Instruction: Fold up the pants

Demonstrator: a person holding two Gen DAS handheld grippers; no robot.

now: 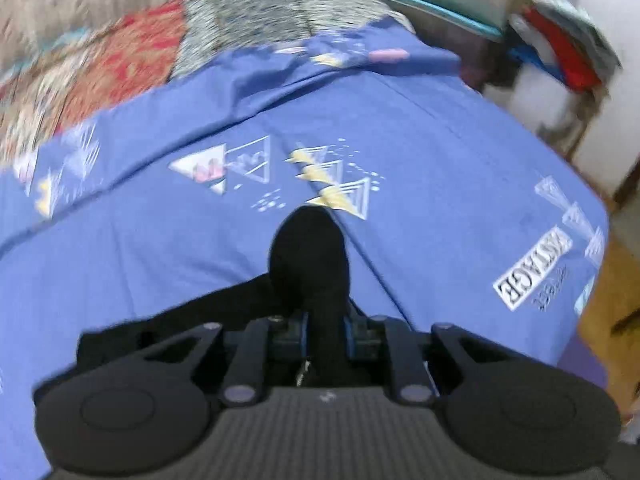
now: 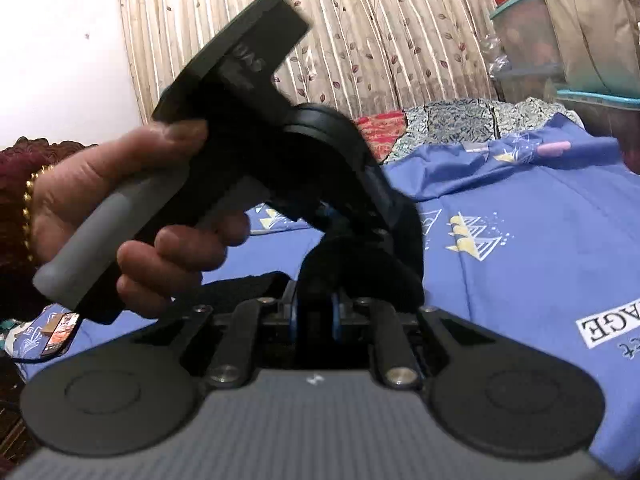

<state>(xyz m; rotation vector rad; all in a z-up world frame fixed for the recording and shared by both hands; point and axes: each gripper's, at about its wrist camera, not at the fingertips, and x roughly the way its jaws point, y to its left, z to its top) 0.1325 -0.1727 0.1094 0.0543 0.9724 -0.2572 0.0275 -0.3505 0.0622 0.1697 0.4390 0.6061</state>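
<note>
Presently
Left gripper: clamped on black pants
Right gripper: likewise, pants at 12 o'clock
Progress: fold under way, unfinished

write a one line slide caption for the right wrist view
Right gripper shut on black pants above a blue printed bedsheet, a hand holding the left gripper just ahead.

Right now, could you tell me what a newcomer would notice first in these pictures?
The blue printed bedsheet fills both views. In the right wrist view, a hand holds the left tongs close to the camera. Both pairs of tongs pinch black fabric, the right tongs at the bottom centre.
</note>
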